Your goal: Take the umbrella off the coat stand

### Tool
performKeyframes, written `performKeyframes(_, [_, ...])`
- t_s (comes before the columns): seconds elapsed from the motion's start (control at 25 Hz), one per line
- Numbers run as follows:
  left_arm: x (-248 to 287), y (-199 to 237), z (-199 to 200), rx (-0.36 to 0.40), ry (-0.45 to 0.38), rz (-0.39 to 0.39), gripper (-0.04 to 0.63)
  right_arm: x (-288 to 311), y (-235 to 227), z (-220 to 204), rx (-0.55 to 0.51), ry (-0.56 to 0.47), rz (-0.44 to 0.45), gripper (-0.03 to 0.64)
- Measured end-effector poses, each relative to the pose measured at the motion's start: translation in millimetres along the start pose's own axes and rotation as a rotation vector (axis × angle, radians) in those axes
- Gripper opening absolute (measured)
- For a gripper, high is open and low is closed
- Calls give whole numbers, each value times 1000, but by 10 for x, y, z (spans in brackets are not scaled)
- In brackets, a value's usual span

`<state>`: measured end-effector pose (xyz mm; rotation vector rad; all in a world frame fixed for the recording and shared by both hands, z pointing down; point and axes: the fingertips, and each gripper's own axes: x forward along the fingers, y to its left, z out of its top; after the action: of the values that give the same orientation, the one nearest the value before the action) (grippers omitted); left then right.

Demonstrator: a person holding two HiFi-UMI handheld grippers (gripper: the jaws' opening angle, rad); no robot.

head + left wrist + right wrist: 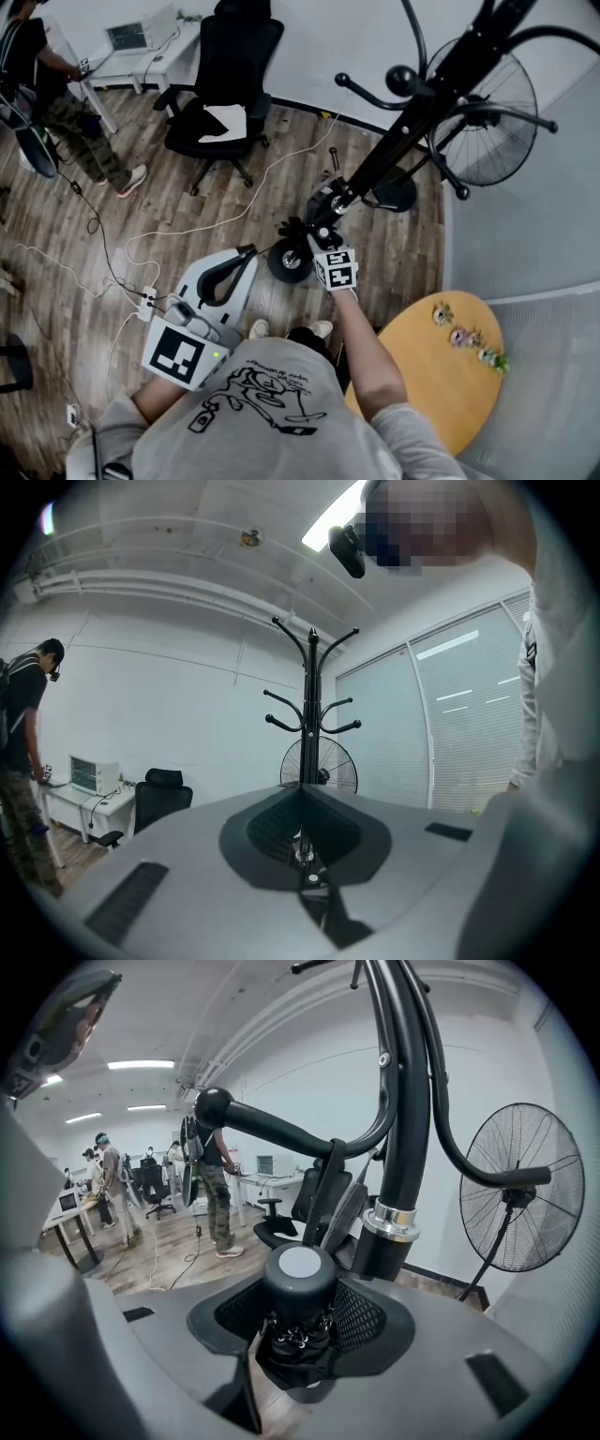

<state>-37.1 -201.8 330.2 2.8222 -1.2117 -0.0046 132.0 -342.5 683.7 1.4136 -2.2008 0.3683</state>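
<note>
By the coat stand (405, 1129): the right gripper (321, 220) is right up next to the black pole.
Right jaws: squeezed onto the folded black umbrella (298, 1283).
Umbrella strap (326, 1190): goes up to a hook arm of the stand.
Left gripper (302, 799): low by the person's body, well apart from the stand.
Left jaws: pressed together, nothing between them.
Fan (520, 1194): just behind the stand.

Head view: from above, looks steeply down onto floor (187, 234) and coat stand (412, 111). Left gripper view: low, tilted up, well apart from stand. Right gripper view: close against its pole. All 3 share stand and fan (506, 141).
</note>
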Motion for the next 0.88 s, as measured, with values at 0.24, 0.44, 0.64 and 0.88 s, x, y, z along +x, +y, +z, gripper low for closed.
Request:
performKeyframes(0.24, [-9, 19, -7, -2, 0, -7, 8, -53, 73, 86, -16, -6, 1, 216])
performKeyframes(0.44, [-24, 31, 4, -2, -2, -13, 8, -106, 151, 172, -28, -17, 7, 216])
performKeyframes(0.64, [-53, 36, 16, -2, -8, -19, 8, -172, 207, 206, -34, -19, 6, 216])
performKeyframes(0.88, [-89, 30, 5, 0, -6, -25, 8, -276, 299, 261, -39, -29, 12, 216])
